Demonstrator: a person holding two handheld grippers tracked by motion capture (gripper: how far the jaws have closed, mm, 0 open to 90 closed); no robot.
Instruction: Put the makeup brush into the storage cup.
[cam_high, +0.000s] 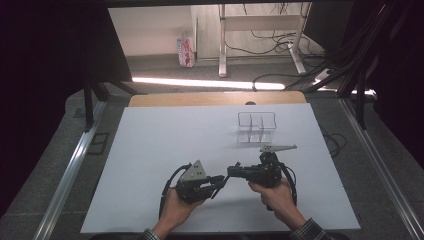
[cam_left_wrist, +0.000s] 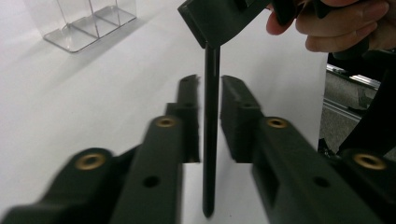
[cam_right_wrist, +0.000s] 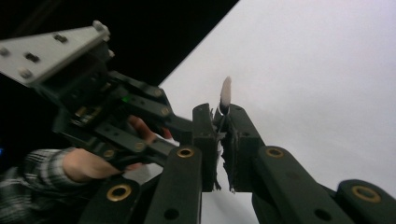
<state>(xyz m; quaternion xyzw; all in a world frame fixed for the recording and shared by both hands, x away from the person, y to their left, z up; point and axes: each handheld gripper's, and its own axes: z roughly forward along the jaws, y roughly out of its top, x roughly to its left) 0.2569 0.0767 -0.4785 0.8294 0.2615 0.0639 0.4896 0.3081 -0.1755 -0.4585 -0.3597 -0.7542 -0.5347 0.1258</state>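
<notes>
While the right gripper (cam_high: 231, 171) pinched a thin black rod (cam_left_wrist: 210, 135) above the white tabletop (cam_high: 150, 150), the left gripper (cam_high: 221, 181) stood narrowly parted around it, pads not touching.

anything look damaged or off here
Yes: the pads of the right gripper look torn and ragged along their inner faces, in the right gripper view, where they clamp a thin black stick. Nothing else stands out.

Your left gripper (cam_high: 220, 181) points right with its black jaws slightly parted around a thin black stick (cam_left_wrist: 210, 140). Your right gripper (cam_high: 231, 171) points left, jaws clamped on that stick's upper end.
</notes>
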